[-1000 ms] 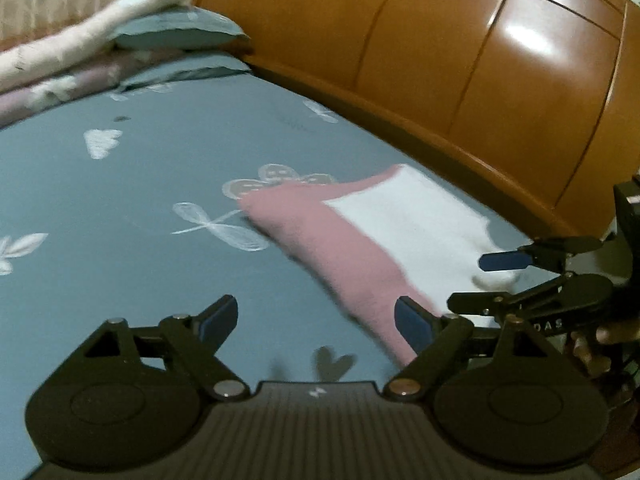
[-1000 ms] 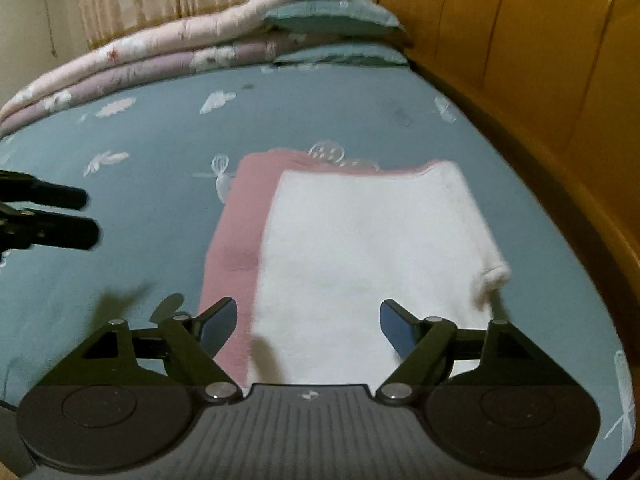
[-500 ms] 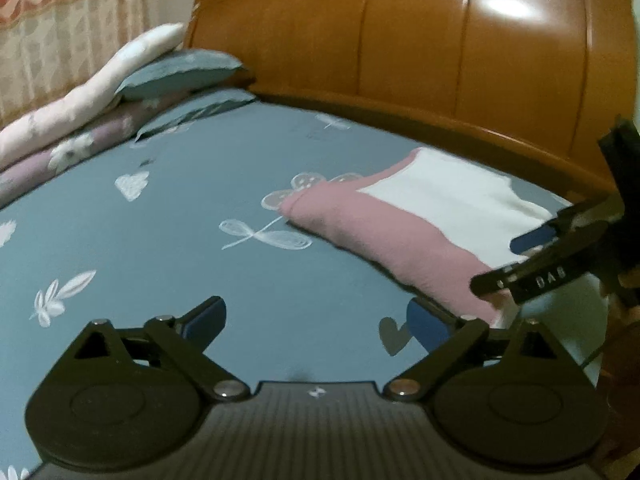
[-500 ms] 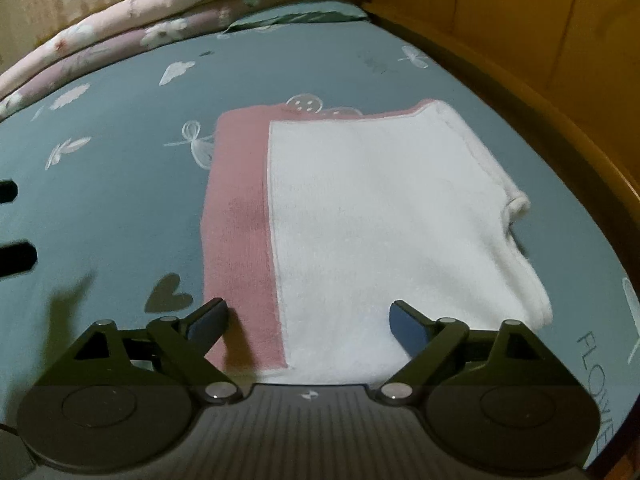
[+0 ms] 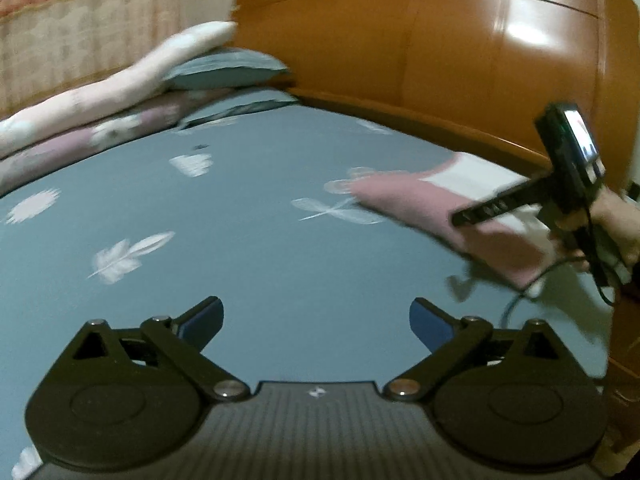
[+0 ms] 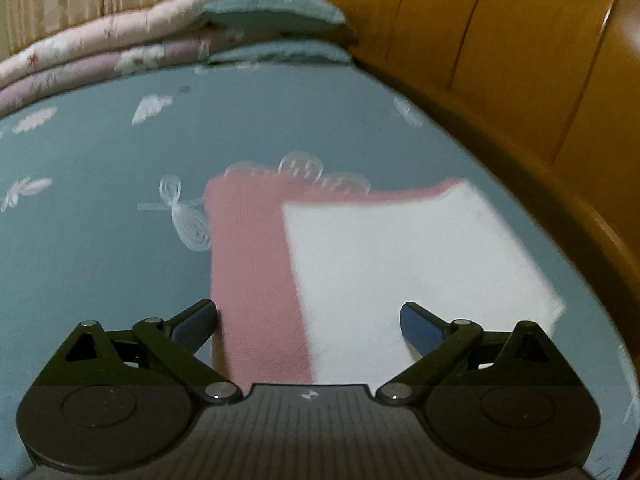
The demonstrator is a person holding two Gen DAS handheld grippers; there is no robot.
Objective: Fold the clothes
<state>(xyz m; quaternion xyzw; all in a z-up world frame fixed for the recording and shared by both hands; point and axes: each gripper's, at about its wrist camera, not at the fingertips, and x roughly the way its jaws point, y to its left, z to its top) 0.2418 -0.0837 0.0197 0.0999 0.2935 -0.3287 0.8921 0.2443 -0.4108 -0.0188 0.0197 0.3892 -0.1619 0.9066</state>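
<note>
A folded garment (image 6: 380, 264), pink with a white panel on top, lies flat on the blue-grey bed sheet (image 6: 100, 240) beside the wooden headboard. My right gripper (image 6: 308, 320) hovers at its near edge. Its jaws are opening, and the cloth shows between them without the pads pressing on it. My left gripper (image 5: 316, 320) is over bare sheet to the left of the garment (image 5: 420, 200), its jaws opening with nothing between them. In the left wrist view a hand (image 5: 616, 220) holds the right gripper's handle over the garment's near end.
A glossy wooden headboard (image 5: 480, 60) runs along the bed's right side. Folded quilts and pillows (image 5: 120, 92) are stacked at the far end, in front of a curtain (image 5: 80, 20). A cable hangs below the hand.
Both grippers' jaws have spread wider. The left gripper has moved left away from the garment, which now sits at the right of its view. The garment lies as before.
</note>
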